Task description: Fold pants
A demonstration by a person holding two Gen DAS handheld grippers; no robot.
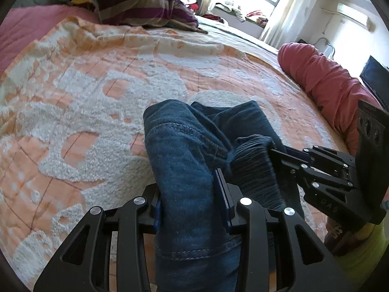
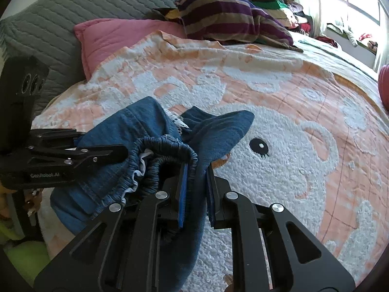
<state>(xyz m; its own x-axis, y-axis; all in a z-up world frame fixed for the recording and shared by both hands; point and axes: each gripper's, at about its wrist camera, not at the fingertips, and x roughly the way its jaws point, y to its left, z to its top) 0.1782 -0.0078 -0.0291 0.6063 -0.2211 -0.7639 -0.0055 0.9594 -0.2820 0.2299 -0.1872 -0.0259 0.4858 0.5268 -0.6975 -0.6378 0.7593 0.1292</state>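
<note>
Your left gripper (image 1: 192,202) is clenched on a thick fold of the blue denim pants (image 1: 192,150), the cloth bunched between its fingers and spilling toward you. To its right, your right gripper (image 2: 197,189) pinches the pants (image 2: 145,131) just beside the elastic waistband (image 2: 167,143), which gapes open on its left. Beyond both claws the loose ends of the pants drape onto the peach-and-white blanket (image 2: 279,112). Farther off lie a pink pillow (image 2: 116,34) and a striped pillow (image 2: 228,17).
</note>
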